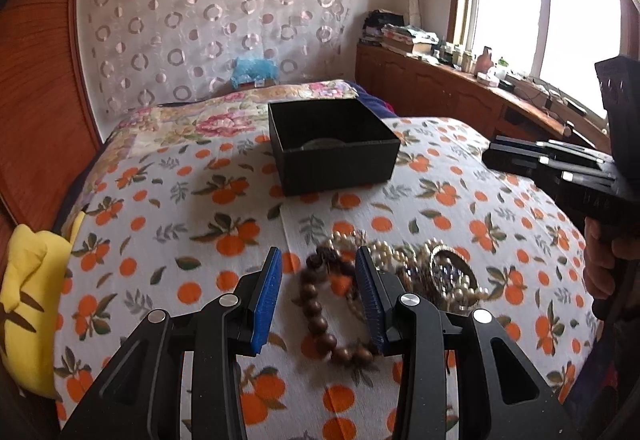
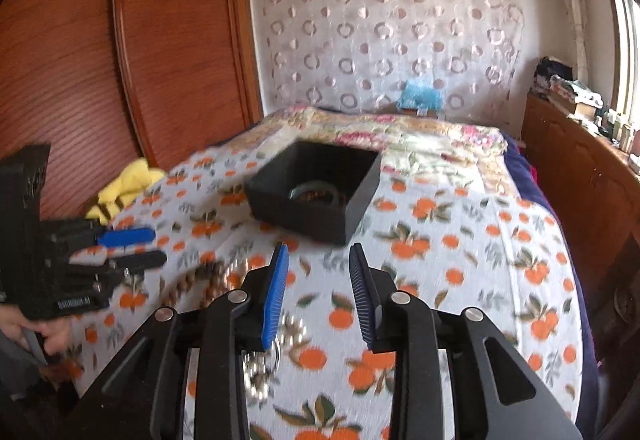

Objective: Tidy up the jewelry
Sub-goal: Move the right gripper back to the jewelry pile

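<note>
Pick-up step, by judgement, with most of the jewelry not yet in the black box [image 1: 340,168].

Left tool [image 1: 318,253]: jaws partly apart, gripping nothing, brown bead bracelet [image 1: 320,314] lying on the bed [image 1: 160,200] between and just below the jaws. Calls next for a short drop, a squeeze on the beads, then a carry forward to the box straight ahead.

Right tool [image 2: 320,249]: jaws likewise partly apart, only bed cover between them, box ahead and slightly left.

Tangle of pearls [image 1: 384,252] and something metallic just right of the left tool: blurred, separate pieces hard to tell apart. Bracelet partly hidden behind the right-hand finger. Box contents mostly masked by its near wall; only a round rim shows. Right wrist view smeared throughout.
</note>
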